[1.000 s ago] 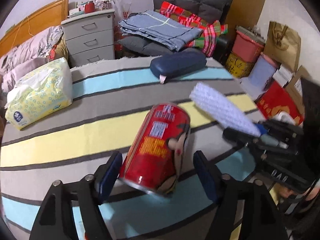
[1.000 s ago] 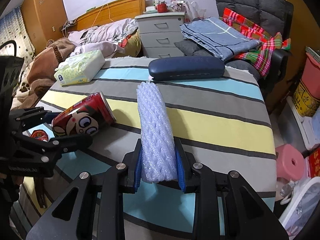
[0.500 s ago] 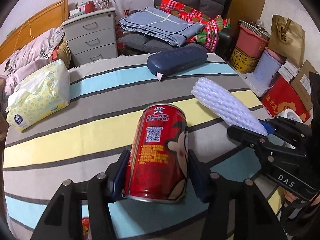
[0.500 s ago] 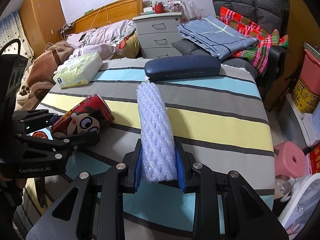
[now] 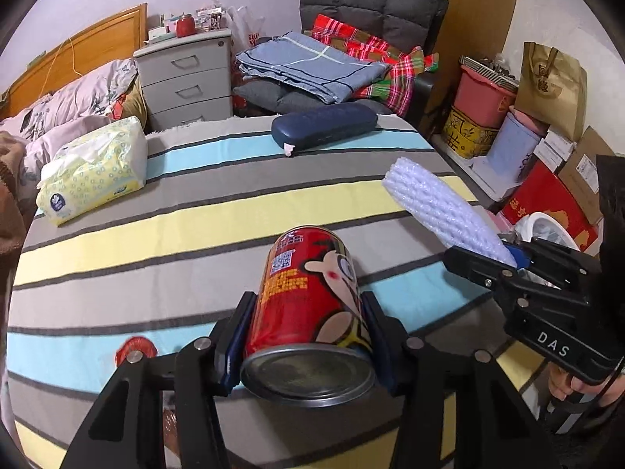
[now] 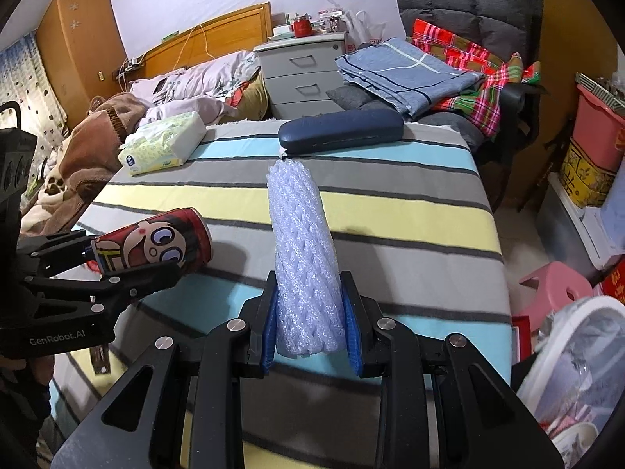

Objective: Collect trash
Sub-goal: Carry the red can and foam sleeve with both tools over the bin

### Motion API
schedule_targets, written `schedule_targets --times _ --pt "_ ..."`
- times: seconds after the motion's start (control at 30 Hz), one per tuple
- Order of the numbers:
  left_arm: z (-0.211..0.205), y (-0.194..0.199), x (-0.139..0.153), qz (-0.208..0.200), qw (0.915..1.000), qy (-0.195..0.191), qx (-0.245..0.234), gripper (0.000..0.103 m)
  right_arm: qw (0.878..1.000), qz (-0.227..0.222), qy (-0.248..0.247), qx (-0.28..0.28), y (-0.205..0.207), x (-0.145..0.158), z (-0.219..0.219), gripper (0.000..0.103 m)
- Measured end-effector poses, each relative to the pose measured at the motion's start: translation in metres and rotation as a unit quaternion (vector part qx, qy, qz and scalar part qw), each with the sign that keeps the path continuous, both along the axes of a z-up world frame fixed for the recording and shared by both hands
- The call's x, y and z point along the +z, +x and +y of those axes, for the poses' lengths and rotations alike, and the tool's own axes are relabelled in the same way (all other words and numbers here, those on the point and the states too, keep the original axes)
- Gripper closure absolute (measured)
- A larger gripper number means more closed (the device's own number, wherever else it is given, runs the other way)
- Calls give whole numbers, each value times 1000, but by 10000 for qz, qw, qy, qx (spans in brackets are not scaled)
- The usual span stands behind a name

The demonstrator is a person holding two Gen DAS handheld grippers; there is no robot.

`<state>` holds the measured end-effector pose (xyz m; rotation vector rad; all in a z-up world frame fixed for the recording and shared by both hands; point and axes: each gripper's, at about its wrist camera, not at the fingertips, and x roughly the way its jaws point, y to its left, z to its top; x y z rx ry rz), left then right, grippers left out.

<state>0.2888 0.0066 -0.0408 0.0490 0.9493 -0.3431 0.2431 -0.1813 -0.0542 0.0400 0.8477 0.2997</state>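
Over the near edge of the striped table, seen from the left wrist, the left gripper has its blue pads on both sides of a red can, and the jaws are closing on it; the can is lifted clear of the cloth, bottom end toward the camera. A small red scrap lies on the blue stripe near the table's near edge, left of the can. Toward the far left corner rests a pack of tissues, and along the far edge lies a dark blue case. At the right edge the right gripper holds a white foam net slanting up above the table. From the right wrist, that gripper is clenched on the lower end of the foam net, which stands out along the fingers toward the far edge, above the table. Off to the left, the left gripper carries the can near the table's left edge. The tissues and the case sit by the far edge.
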Motion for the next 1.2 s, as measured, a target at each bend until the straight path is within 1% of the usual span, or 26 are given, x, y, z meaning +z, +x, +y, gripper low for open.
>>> schedule_targets --times 0.17,0.47,0.73,0.87,1.2 --pt "-8 -19 16 -317 9995 16 39 50 9999 -116 46 -87 -14 7 -8 73" --pt "-41 -56 45 -633 9978 -14 -214 50 9986 -300 131 -406 -41 19 -38 73" --pt "-94 -88 57 -819 9953 -46 -524 50 9960 -416 66 -794 -69 29 -72 73" --pt "-129 -102 58 -886 9929 -50 -797 50 9929 -504 -23 -1081 -84 33 -95 73" --pt "-207 -125 52 -820 9873 -128 -1357 50 9812 -581 -451 -1784 -112 31 -144 73"
